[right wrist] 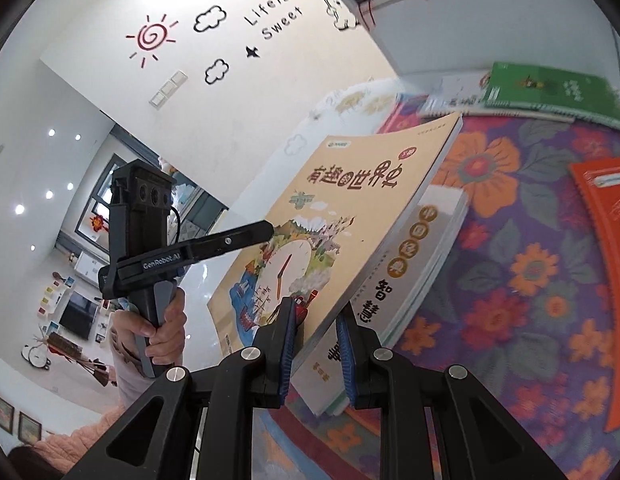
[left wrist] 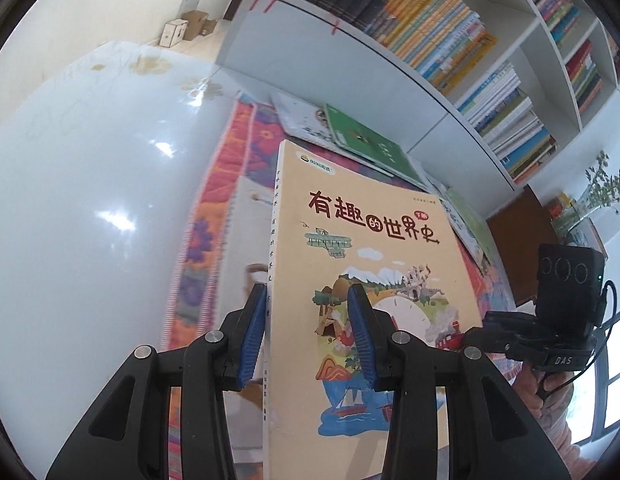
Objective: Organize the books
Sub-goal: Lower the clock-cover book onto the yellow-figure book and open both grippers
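Above the flowered rug point(right wrist: 522, 264), both grippers hold one tan book point(left wrist: 362, 264) off the floor, tilted; the left gripper point(left wrist: 306, 336) has its blue pads point(left wrist: 252, 340) clamped across the spine edge, one pad on the back and one on the illustrated cover, jaws nearly closed on the book's thickness; the right gripper point(right wrist: 316, 350) pinches the book point(right wrist: 334, 216) at its lower corner, its jaws likewise narrow and pressed on both faces; in the right wrist view the left gripper point(right wrist: 266, 232) shows from the side, its black finger reaching onto the cover, with a hand point(right wrist: 166, 332) gripping its handle; in the left wrist view the right gripper point(left wrist: 470, 338) shows at the book's far edge, a hand point(left wrist: 550, 392) beneath it; under the held book lies a thick white book point(right wrist: 410, 276) flat on the rug; a green book point(right wrist: 550, 88) rests on other blurred books near the bookcase point(left wrist: 430, 92), whose shelves are packed with upright spines; an orange book point(right wrist: 606, 280) lies flat at the right on the rug; white glossy floor point(left wrist: 90, 208) spreads to the left; cardboard boxes point(left wrist: 186, 28) stand by the far wall.
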A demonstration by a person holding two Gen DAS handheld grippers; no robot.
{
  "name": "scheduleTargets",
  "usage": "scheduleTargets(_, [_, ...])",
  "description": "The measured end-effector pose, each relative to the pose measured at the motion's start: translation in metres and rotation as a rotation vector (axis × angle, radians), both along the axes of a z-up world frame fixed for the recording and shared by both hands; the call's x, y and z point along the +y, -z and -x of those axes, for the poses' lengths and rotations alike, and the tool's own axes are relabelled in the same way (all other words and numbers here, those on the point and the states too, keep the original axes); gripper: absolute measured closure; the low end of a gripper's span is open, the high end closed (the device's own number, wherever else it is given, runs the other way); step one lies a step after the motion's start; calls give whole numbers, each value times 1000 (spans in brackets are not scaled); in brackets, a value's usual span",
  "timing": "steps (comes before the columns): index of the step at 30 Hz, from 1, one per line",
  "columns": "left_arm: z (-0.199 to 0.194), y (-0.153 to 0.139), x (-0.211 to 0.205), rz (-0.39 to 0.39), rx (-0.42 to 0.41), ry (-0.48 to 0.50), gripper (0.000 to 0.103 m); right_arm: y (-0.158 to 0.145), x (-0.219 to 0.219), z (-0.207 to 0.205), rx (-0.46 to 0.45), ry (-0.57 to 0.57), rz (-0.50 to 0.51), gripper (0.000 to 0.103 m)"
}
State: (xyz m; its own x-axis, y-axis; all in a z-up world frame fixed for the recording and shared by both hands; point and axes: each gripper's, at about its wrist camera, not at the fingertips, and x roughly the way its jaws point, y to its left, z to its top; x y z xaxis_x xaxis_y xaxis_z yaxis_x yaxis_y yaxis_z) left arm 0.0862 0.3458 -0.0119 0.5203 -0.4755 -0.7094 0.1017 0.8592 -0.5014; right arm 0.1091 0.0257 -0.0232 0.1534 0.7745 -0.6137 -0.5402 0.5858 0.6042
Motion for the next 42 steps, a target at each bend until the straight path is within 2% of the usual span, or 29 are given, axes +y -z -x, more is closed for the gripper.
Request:
scheduleTargets(9, [-11, 30, 8, -10, 46, 13, 67, 28, 19, -12, 71, 13, 61, 82])
scheduleTargets(13, [-10, 30, 6, -16, 40, 28, 67, 39, 20, -14, 109, 29, 101, 81])
scheduleTargets(17, [-8, 28, 2, -58, 33, 35, 67, 42, 20, -14, 137, 36, 106, 81])
scheduleTargets(21, [-6, 26, 2, -88, 30, 30, 66, 40, 25, -15, 136, 34, 123, 81])
scheduleTargets(24, [-4, 23, 1, -150, 26, 5, 66, 42, 28, -19, 133, 38, 132, 81])
scheduleTargets(30, [-3, 17, 0, -163, 13, 4, 65, 44, 37, -18, 114, 41, 157, 80])
scheduleTargets(37, [4, 18, 2, -276, 25, -72, 64, 43, 42, -16, 121, 52, 187, 76])
scheduleTargets(40, [7, 20, 5, -271, 34, -72, 64, 38, 42, -14, 97, 55, 240, 73])
scheduleTargets(42, [7, 22, 6, -258, 43, -67, 64, 37, 39, -14, 102, 56, 223, 72])
